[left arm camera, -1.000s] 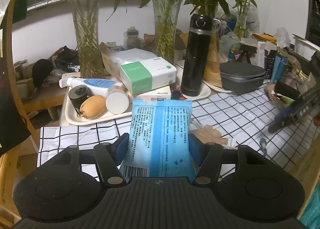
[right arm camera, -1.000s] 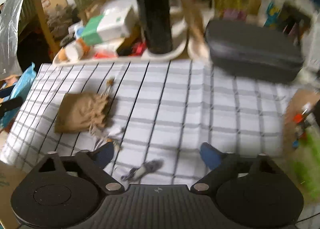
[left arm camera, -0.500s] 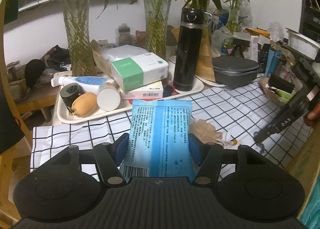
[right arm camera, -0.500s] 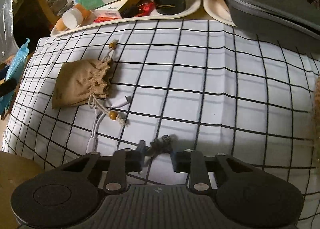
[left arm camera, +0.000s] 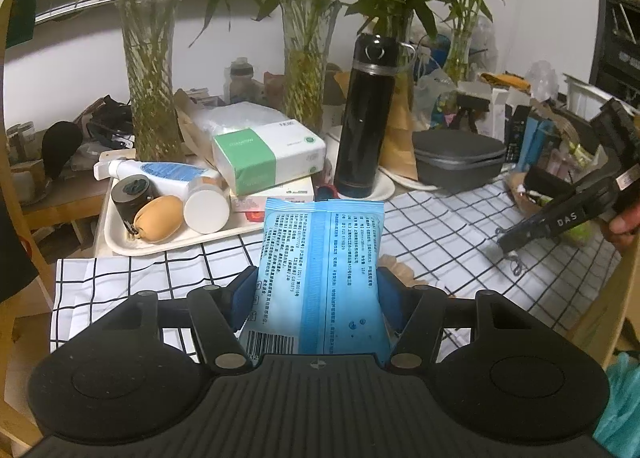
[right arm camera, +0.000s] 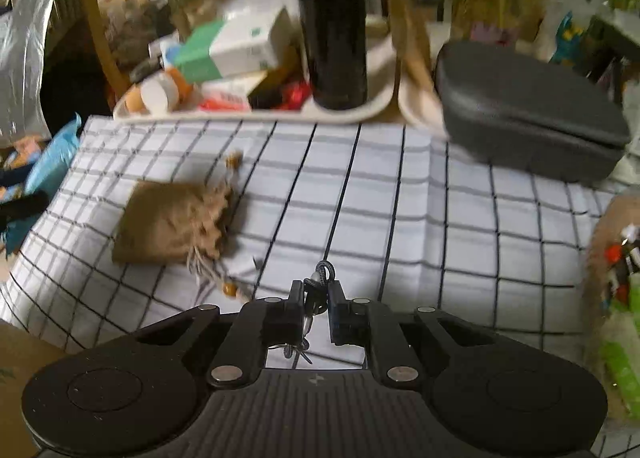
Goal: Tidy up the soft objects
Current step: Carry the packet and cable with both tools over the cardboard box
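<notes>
Above checked cloth, right gripper tilted down, fingers just closed on dark cord, left gripper clamping blue packet.

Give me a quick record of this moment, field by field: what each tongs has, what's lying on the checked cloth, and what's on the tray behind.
left tongs: shut on blue packet
right tongs: jaws just closed on small dark cord
on checked cloth: brown drawstring pouch
on tray: black flask, green-and-white box
</notes>
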`<state>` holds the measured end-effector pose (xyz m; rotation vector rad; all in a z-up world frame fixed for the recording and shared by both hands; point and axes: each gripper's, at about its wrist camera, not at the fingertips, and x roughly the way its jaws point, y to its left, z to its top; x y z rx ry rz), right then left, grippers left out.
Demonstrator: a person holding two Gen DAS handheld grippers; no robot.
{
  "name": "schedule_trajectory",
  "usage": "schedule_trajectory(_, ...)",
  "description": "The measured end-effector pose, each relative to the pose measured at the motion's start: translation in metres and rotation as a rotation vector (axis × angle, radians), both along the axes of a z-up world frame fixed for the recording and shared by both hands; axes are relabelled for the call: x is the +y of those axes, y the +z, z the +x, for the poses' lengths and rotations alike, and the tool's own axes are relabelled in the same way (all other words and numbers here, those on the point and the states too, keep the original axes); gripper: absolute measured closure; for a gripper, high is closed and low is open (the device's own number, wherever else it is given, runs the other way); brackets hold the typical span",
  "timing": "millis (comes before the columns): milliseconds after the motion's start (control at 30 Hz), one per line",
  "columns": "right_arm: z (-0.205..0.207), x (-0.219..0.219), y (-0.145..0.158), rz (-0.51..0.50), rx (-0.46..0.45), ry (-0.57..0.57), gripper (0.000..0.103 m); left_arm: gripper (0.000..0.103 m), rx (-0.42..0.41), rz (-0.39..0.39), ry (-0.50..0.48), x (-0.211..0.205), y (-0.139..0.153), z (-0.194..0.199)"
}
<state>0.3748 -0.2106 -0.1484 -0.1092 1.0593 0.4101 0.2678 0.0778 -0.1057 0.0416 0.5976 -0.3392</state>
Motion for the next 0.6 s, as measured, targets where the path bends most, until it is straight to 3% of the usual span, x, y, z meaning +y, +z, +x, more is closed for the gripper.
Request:
schedule_trajectory(367,-0.028,-0.023,0.06,0.06,-0.199,-0.056,0.089,0.042,-0.053,0.028,0.027,-0.008,0.039,-0.022)
schedule_trajectory(600,-0.079,-0.042,0.095,0.143,-0.295,-0.086,0.089,0.042,-0.06,0.086,0.036,-0.018,0.057,-0.044)
